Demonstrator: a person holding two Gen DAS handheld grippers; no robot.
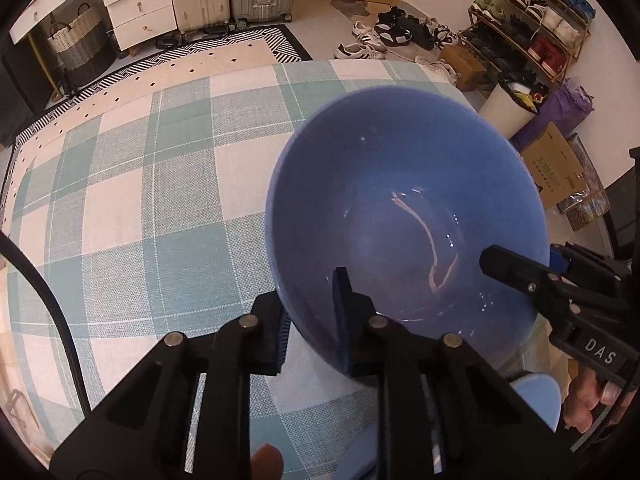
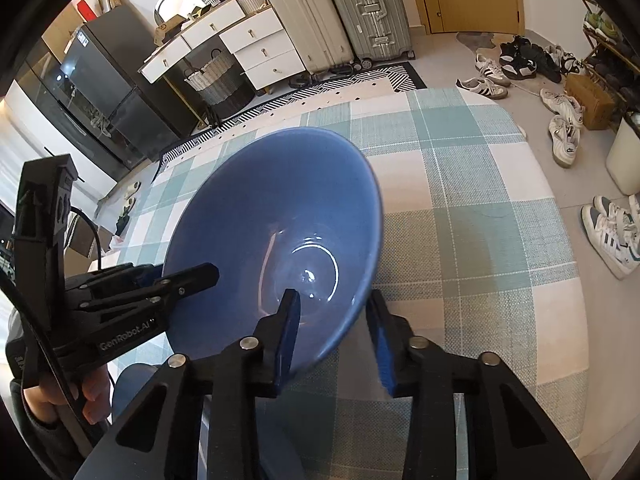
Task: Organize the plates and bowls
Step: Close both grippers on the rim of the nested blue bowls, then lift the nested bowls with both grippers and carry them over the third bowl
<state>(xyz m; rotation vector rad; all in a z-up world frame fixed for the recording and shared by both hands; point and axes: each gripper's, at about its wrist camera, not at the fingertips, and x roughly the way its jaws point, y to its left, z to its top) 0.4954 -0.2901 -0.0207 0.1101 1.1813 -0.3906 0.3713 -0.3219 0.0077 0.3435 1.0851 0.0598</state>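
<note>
A large blue bowl is held tilted above the checked tablecloth. My left gripper is shut on its near-left rim, one finger inside, one outside. My right gripper straddles the near-right rim with a small gap at the outer pad; it also shows in the left wrist view, and the left gripper shows in the right wrist view. The bowl fills the right wrist view. Another blue dish lies below on the table, mostly hidden, and shows in the right wrist view.
The table under the green-and-white checked cloth ends at a rounded far edge. Beyond it are a patterned rug, drawers, suitcases, a shoe rack, loose shoes, a white bin and cardboard boxes.
</note>
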